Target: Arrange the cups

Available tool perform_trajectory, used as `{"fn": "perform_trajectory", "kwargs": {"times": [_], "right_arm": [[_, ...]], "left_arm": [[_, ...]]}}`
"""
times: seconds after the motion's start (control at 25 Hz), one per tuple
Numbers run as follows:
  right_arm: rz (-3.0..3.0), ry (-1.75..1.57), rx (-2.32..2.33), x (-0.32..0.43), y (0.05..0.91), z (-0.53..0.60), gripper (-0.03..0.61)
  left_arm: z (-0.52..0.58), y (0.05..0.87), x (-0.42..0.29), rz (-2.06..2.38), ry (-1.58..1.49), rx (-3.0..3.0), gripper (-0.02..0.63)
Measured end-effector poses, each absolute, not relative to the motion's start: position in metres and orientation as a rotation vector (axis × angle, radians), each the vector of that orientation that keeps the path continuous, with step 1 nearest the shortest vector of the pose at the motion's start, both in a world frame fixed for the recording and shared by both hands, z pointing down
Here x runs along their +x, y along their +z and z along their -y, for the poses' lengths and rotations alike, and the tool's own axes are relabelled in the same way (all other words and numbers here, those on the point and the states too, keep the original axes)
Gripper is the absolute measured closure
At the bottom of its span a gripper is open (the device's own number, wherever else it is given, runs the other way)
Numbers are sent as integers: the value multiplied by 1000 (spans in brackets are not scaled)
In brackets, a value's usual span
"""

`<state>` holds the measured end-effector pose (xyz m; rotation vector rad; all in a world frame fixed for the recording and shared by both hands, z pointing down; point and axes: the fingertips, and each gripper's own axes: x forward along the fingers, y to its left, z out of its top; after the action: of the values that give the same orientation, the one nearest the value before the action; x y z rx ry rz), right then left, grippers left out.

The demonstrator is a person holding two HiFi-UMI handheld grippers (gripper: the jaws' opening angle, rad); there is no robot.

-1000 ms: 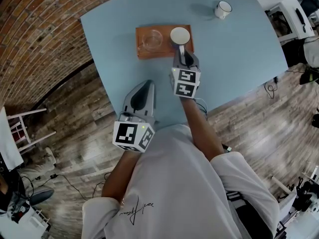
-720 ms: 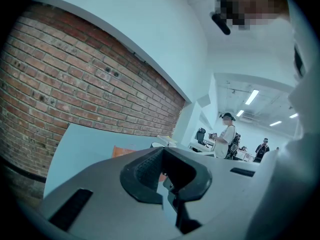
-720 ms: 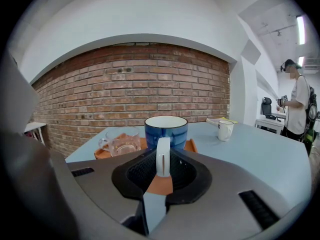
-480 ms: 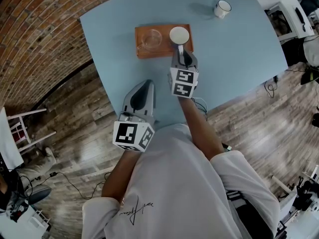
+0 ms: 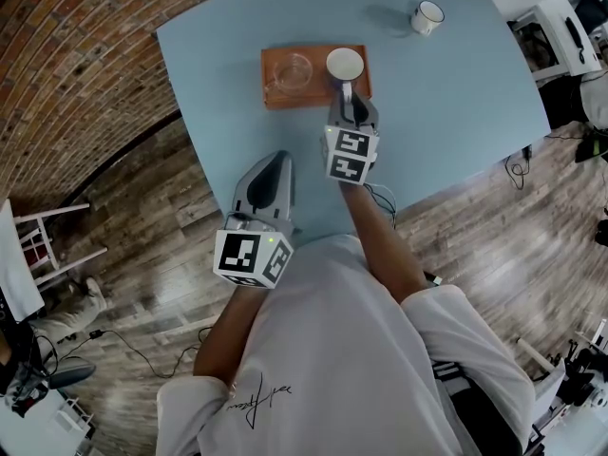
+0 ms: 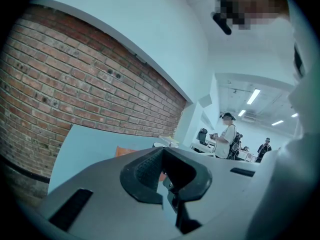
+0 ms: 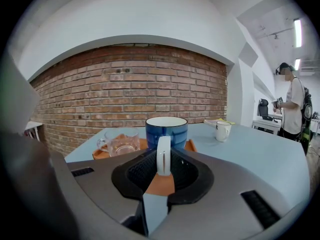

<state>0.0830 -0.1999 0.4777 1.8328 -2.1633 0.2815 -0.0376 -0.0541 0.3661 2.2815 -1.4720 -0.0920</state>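
My left claw (image 5: 275, 162) hangs over the near edge of the pale blue table (image 5: 446, 103), well short of everything on it, and in the left gripper view (image 6: 167, 176) its jaws are pressed together with nothing between them. Past it, toward the far side of the table, lies an orange tray (image 5: 318, 91). On the tray's left half stands a clear glass mug (image 5: 293, 71), upright, with its handle pointing left in the right gripper view (image 7: 120, 141). Just beside it on the tray's right half is the blue cup (image 5: 344, 65), white inside and upright. My right claw (image 5: 347, 93) reaches in from the near side and grips this cup by its white handle (image 7: 163, 156): in the right gripper view (image 7: 162, 173) the jaws stand narrow, with both pads against the handle and the cup's blue wall (image 7: 166, 131) straight ahead. I cannot tell whether the cup's base rests on the tray or sits just above it. Further right and farther back, well apart from the tray, a small white mug (image 5: 426, 17) with a dark rim stands alone on the bare tabletop; it also shows in the right gripper view (image 7: 222, 130). A red brick wall (image 7: 125, 84) closes the space behind the table.
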Motion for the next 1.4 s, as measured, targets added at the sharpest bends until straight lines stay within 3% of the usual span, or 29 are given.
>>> {"fn": "perform_trajectory", "kwargs": {"times": [1.4], "right_arm": [[2188,359,1830,90,453,175,509]], "left_arm": [[55,362,-31,1449,-141,2300,604]]}}
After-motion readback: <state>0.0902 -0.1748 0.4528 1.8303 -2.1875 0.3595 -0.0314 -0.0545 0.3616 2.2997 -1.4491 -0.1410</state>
